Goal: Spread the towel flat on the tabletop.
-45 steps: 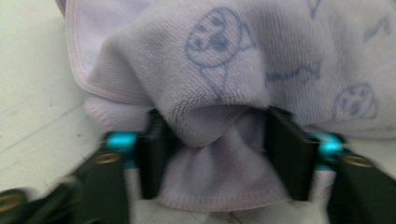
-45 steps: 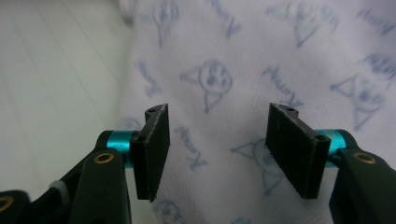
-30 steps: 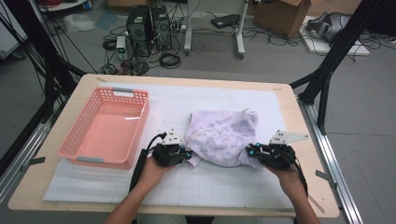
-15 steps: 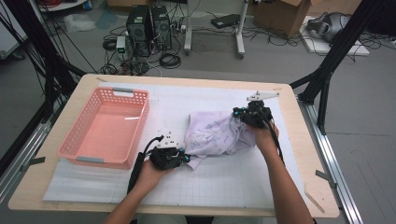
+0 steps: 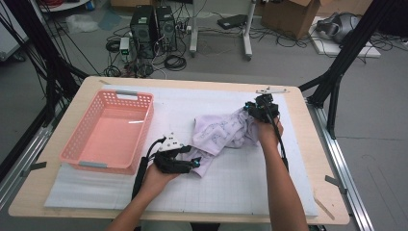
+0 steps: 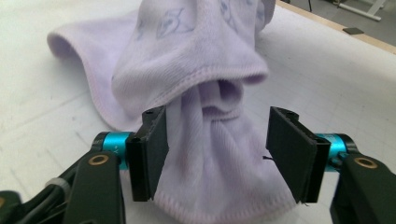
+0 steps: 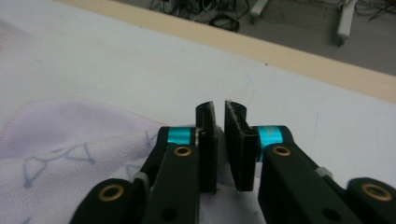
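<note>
The lilac towel (image 5: 226,132) lay bunched right of the pink basket (image 5: 108,132). Left gripper (image 6: 217,154) fingers had just been opened around its near corner; right gripper (image 7: 219,140) fingers, nearly closed, pinched its far edge. Folding was barely begun.

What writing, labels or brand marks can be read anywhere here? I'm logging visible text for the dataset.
No readable text anywhere.
Lilac towel: a blue outline pattern, no letters.
Pink basket: no label.
White mat: a faint grid, no numbers legible.
Computer towers and cardboard box on the floor: any markings are too small and blurred to read.
</note>
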The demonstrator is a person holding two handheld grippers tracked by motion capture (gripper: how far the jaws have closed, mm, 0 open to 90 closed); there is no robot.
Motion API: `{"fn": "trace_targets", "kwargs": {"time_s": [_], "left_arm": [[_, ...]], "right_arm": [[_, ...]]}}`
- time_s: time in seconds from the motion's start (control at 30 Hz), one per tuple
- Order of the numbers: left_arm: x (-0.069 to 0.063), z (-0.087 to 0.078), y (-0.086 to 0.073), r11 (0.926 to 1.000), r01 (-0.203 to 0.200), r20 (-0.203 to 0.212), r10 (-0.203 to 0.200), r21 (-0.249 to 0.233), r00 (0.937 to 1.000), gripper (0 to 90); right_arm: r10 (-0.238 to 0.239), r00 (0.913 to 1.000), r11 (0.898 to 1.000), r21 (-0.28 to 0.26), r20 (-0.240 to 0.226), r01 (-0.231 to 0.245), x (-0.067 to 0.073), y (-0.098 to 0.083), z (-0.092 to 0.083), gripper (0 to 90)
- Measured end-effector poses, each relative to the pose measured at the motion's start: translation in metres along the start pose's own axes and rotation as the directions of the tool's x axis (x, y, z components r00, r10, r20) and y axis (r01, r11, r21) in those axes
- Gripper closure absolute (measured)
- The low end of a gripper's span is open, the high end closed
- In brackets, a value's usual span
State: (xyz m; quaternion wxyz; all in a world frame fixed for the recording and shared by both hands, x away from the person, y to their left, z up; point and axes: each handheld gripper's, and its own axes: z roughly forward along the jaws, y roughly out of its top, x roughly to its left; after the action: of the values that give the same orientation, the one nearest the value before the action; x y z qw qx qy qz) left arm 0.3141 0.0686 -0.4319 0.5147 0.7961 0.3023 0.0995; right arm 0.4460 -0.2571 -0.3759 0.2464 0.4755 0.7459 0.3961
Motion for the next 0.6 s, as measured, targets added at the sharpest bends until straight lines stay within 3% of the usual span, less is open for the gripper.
{"fn": "trace_targets", "kwargs": {"time_s": [0.1, 0.33, 0.43, 0.5, 0.6], "left_arm": [[-0.001, 0.007, 0.006, 1.0000, 0.007, 0.001, -0.007, -0.006, 1.0000, 37.0], [0.000, 0.021, 0.019, 0.9971, 0.063, -0.005, -0.064, -0.041, 0.9980, 38.5], [0.003, 0.026, 0.023, 0.9956, 0.083, -0.028, -0.085, -0.043, 0.9960, 45.4], [0.004, 0.029, 0.024, 0.9950, 0.090, -0.046, -0.092, -0.043, 0.9947, 53.3], [0.006, 0.030, 0.025, 0.9962, 0.083, -0.098, -0.085, -0.026, 0.9915, 77.5]], "right_arm": [[-0.047, 0.9988, 0.999, -0.022, -0.016, 0.047, 0.003, 0.000, -0.018, 72.3], [-0.041, 0.9911, 0.994, -0.108, -0.126, 0.027, 0.006, -0.020, -0.073, 68.0], [-0.097, 0.9861, 0.994, -0.054, -0.135, 0.090, 0.012, -0.046, -0.083, 68.3], [-0.098, 0.9804, 0.995, -0.007, -0.170, 0.099, 0.018, -0.065, -0.084, 67.8], [-0.095, 0.9668, 0.993, 0.039, -0.238, 0.107, 0.029, -0.091, -0.078, 61.0]]}}
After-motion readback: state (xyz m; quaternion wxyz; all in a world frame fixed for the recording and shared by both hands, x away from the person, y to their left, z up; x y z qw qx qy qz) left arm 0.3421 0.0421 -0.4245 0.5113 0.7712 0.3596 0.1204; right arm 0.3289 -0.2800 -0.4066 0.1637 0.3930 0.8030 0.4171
